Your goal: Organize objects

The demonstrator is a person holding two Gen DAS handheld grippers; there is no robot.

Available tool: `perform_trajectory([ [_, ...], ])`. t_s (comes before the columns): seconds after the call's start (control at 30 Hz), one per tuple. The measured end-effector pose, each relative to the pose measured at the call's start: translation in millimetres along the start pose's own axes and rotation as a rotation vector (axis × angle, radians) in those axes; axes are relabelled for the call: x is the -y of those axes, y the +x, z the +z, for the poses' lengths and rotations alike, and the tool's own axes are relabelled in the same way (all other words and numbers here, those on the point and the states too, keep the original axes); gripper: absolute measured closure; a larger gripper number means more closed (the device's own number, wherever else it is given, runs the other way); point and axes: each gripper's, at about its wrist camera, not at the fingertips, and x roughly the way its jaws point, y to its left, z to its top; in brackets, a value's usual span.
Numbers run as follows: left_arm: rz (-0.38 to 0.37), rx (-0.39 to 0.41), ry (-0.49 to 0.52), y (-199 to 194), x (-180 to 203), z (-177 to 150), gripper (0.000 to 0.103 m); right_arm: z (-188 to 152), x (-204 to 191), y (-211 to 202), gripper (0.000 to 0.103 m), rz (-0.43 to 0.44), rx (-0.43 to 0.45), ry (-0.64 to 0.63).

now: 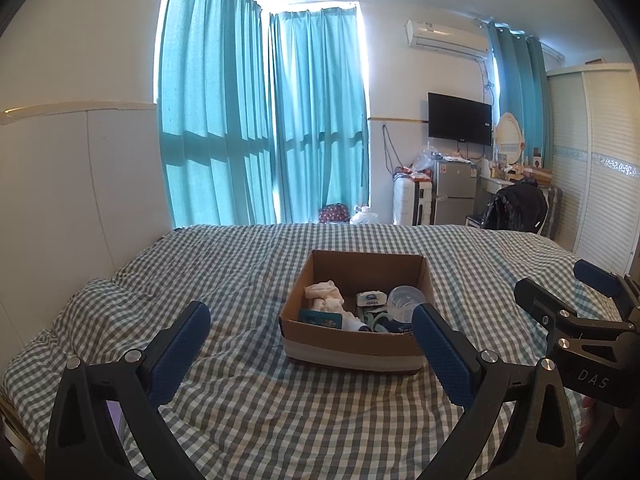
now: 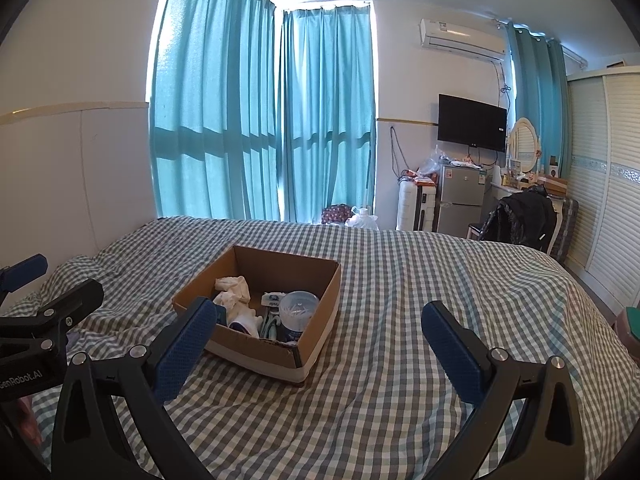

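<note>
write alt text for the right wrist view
An open cardboard box sits on a checked bed, holding white cloth, a clear tub and small items. The open right gripper hovers empty before it, the left gripper alongside.

One cardboard box [image 1: 352, 344], one white cloth [image 1: 325, 295], one clear round tub [image 1: 404, 300], two grippers.

Both hand-held grippers [image 1: 310, 342] [image 2: 318, 340] wide open, empty.

Bare checked bedspread [image 2: 400, 320] is seen right of the cardboard box [image 2: 316, 344]. The box's open top is unobstructed (its floor is crowded).
</note>
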Motion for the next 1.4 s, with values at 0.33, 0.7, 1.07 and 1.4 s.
perform_trajectory([
  [0.33, -0.002, -0.005, -0.004, 0.8, -1.0, -0.5, 0.000, -1.0, -2.3, 0.7, 0.000, 0.012, -0.009, 0.007],
  [0.7, 0.013, -0.012, -0.003, 2.4, -7.2, -1.1, 0.000, -0.8, -2.3, 1.9, 0.000, 0.005, -0.012, 0.007],
  [1.07, 0.006, -0.025, -0.001, 2.7, -8.2, -2.4, 0.000, -3.5, -1.4, 8.3, 0.000, 0.000, -0.031, 0.015],
  [1.4, 0.023, -0.021, 0.014, 2.3, -6.3, -4.9, 0.000, -4.0, -3.0, 7.5, 0.000, -0.007, -0.025, 0.006],
])
